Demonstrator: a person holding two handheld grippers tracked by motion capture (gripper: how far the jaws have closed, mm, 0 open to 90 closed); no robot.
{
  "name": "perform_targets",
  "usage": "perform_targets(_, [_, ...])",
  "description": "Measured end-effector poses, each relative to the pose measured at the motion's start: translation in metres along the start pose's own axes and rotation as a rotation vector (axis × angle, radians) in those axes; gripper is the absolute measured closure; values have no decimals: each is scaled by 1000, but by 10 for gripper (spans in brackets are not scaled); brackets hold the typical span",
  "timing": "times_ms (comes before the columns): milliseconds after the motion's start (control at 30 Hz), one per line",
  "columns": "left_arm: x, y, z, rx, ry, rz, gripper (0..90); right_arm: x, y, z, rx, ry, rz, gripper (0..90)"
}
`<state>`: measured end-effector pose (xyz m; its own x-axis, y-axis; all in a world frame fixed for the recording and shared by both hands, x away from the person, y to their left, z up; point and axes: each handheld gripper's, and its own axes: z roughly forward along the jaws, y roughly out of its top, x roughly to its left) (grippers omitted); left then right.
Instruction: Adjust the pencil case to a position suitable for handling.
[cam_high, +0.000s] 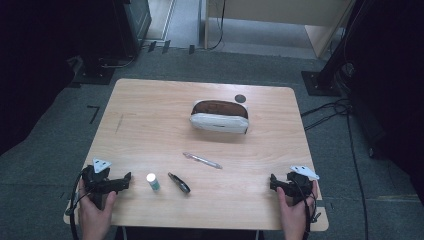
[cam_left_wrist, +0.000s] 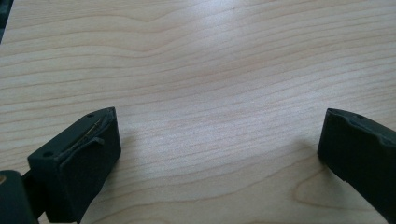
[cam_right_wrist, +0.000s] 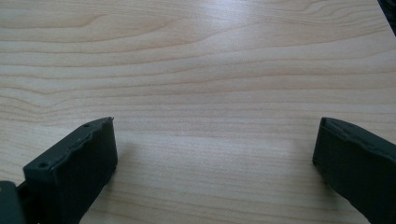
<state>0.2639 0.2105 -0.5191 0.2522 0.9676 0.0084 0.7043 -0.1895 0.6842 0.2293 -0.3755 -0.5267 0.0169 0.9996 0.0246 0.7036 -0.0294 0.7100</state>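
Two grippers are held at the table's (cam_high: 150, 100) near corners — left gripper (cam_high: 125, 179) and right gripper (cam_high: 273, 182) both spread wide and empty, apparently at rest — while pouch (cam_high: 219, 116), pen (cam_high: 202, 160), small bottle (cam_high: 153, 181) and dark tool (cam_high: 179, 182) are left untouched between them.
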Motion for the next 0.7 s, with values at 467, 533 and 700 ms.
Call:
perform_targets(467, [0, 0, 0, 1, 0, 0, 0, 2, 0, 0, 0, 16, -15, 0])
perform_targets(533, [0, 0, 0, 1, 0, 0, 0, 3, 1, -1, 7, 40, -18, 17])
perform_targets(700, [0, 0, 0, 1, 0, 0, 0, 8, 8, -5, -31, 98, -22, 81])
